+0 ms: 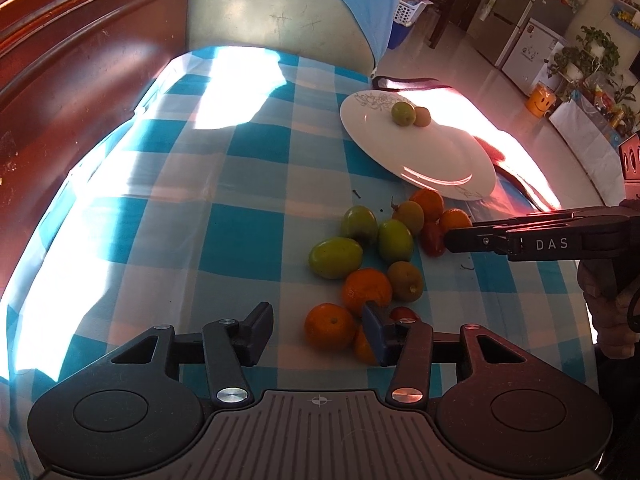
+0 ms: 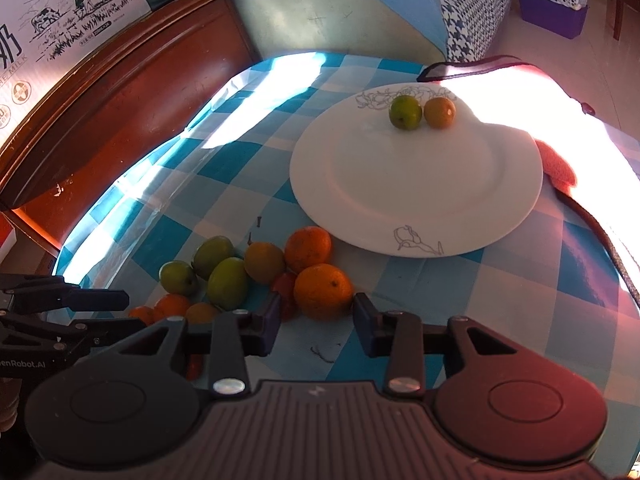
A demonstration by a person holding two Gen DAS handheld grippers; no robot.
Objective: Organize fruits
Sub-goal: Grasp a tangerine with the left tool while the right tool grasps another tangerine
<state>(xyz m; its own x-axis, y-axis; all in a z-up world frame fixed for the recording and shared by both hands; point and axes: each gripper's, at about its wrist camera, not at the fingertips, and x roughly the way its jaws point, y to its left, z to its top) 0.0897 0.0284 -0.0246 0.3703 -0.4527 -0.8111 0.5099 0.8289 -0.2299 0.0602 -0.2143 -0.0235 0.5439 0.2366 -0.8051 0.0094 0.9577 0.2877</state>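
The fruit pile lay on the checked cloth, just short of the white plate. Three oval green fruits sat at its left; the nearest lay with its long axis roughly crosswise to the left camera, and the one beside it stood more nearly end-on. Round oranges and small red fruits filled the rest. On the plate's far rim a green fruit and a brownish one touched each other.

The left gripper pointed steeply down at the near edge of the pile, its jaws partly open around an orange. Whether the pads pressed on it was hard to tell: the left pad stood clear of it, and the right pad hid a second orange and a red fruit.

The right gripper tilted down likewise, its jaws partly open with an orange just beyond the tips and apparently not touching either pad. From the left camera it reached in sideways from the right, tips at a red fruit, with a hand on its handle cut off by the frame. Glare washed out the cloth's far right side.
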